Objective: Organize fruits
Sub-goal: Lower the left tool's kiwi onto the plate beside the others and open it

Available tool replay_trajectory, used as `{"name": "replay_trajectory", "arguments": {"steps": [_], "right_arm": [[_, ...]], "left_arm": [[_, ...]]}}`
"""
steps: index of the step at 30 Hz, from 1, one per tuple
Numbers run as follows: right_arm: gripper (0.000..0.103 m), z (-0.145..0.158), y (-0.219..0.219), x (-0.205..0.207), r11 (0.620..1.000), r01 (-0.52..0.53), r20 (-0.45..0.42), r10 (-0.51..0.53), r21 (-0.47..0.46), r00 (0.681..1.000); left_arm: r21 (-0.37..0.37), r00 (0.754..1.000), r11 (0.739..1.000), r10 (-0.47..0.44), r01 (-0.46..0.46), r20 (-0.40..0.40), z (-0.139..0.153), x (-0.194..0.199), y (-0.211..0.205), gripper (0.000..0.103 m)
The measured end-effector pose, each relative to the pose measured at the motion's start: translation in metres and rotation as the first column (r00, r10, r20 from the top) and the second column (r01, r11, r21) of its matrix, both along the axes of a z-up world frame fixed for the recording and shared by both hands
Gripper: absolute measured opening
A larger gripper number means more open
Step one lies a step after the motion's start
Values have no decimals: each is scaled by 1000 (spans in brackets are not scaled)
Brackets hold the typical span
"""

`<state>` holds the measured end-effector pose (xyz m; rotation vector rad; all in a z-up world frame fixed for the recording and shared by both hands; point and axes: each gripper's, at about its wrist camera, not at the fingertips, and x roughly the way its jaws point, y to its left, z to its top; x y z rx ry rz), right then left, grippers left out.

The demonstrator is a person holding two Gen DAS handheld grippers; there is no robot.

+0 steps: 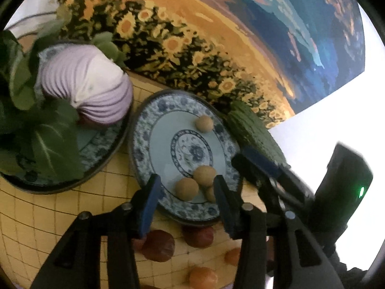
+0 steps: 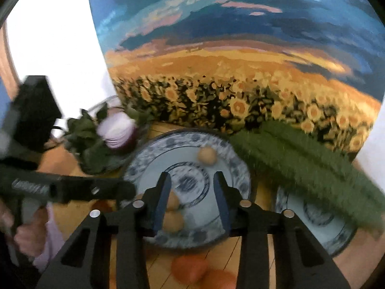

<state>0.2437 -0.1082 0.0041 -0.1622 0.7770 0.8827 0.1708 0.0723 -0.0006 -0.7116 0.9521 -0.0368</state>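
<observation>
Both grippers' jaws stand apart, empty, over the blue-patterned plate (image 1: 144, 130) holding four round, tan longans (image 1: 186, 188).

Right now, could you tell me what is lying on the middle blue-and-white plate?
Four small tan round fruits lie on the plate: one at the far side, three clustered near. The left gripper's finger partly covers one.

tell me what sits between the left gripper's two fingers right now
Nothing is gripped: in the left wrist view the left gripper stands open over the plate, framing tan round fruits.
</observation>
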Motion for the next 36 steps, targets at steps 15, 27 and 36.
{"name": "replay_trajectory", "arguments": {"steps": [15, 27, 36], "right_arm": [[22, -17, 56, 43, 982, -7, 10, 9, -186, 1000], [22, -18, -30, 22, 999, 26, -248, -20, 23, 969], [22, 6, -24, -7, 988, -64, -207, 92, 141, 974]], "left_arm": [[9, 1000, 1000, -27, 26, 9, -9, 0, -4, 30], [5, 998, 998, -67, 67, 21, -11, 3, -17, 30], [-35, 1000, 999, -3, 3, 24, -11, -6, -4, 30]]}}
